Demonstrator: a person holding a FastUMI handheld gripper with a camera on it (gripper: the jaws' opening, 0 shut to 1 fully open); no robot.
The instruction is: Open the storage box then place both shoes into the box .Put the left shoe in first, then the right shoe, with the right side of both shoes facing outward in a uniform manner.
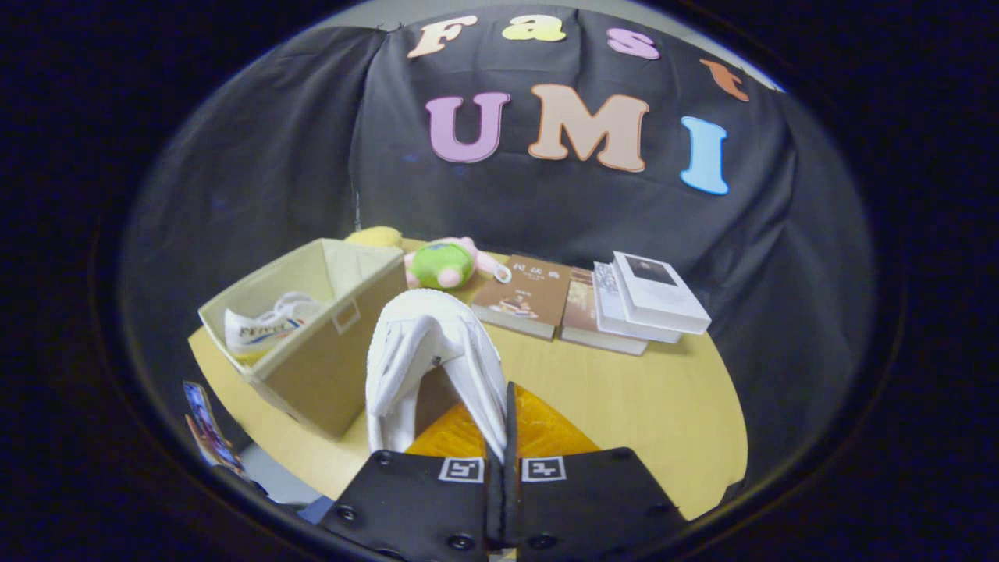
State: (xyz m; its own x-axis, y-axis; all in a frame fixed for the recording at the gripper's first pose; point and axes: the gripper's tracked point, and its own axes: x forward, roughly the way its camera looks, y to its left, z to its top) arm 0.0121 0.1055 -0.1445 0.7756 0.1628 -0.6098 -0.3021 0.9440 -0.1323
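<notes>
White shoe [433,343] sat clamped in my gripper [503,437], fingers nearly closed with the shoe's collar edge pinched between them. Orange insole visible right at the fingers, opening facing me, toe pointing away and up. The shoe was held above the table [663,406], just right of the storage box [328,367] and about level with its near right corner.

Storage box was beige, lid off, open top, standing on the left part of the table. Other shoe [269,328] already lay inside the box, white with colored side stripes, against the box's left wall. Small label window on the box's right-facing wall, near the held shoe.

Beyond the box, at its far right corner, was a green and pink plush toy [445,264]. A yellow soft thing [377,235] peeked over the box's far rim; could not tell what it was. Right of the plush, further from the box, lay a brown book [523,297] flat, then a stack of books [640,304] with a white one on top, touching or nearly touching the brown book.

Near the box's near left corner, off the table edge, was some colorful printed item [204,425], too small to tell.
</notes>
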